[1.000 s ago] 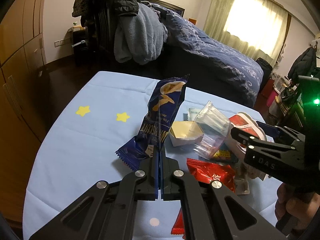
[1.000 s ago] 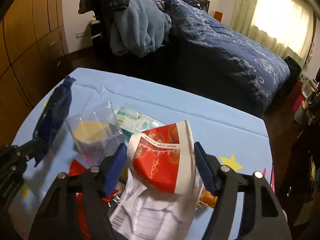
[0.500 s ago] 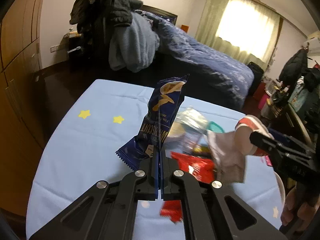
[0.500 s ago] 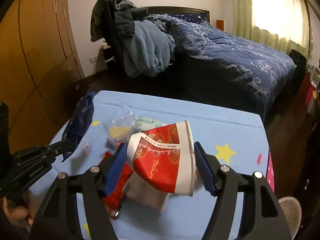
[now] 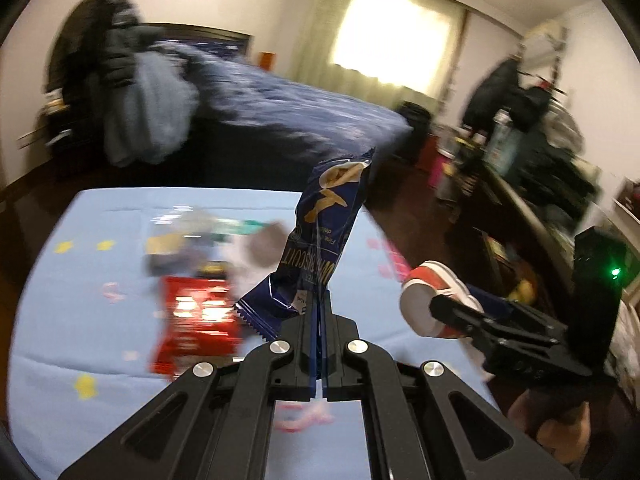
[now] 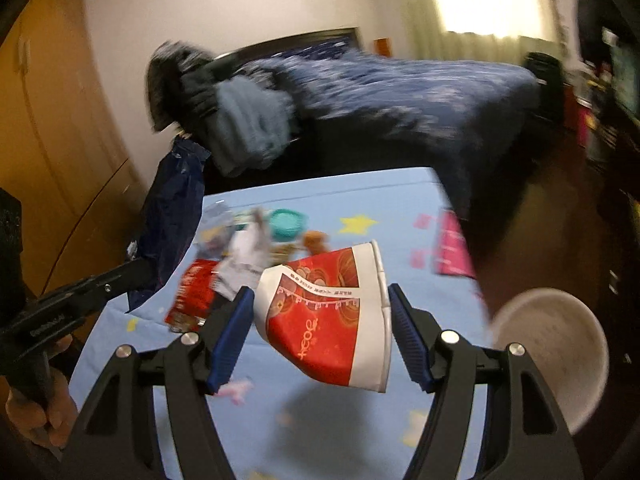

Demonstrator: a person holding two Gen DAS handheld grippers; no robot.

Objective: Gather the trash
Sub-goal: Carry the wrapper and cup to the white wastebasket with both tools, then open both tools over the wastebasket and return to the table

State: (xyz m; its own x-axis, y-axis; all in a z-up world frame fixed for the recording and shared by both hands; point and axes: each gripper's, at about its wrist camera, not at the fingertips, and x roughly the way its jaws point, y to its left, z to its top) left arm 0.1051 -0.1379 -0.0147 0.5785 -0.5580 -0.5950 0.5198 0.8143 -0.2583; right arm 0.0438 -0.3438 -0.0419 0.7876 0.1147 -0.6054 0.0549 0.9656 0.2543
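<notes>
Navy biscuit wrapper (image 5: 326, 236) stands upright in my left gripper (image 5: 319, 316), jaws clamped tight on its lower end, lifted clear of the light-blue tablecloth (image 5: 80, 320). Red-and-white paper cup (image 6: 332, 316) lies tilted between the blue pads (image 6: 230, 340) of my right gripper (image 6: 320, 336), squeezed from both sides, above the cloth. More wrappers, blurred, sit heaped mid-table; a white bin (image 6: 556, 356) shows just off the table's right edge.
</notes>
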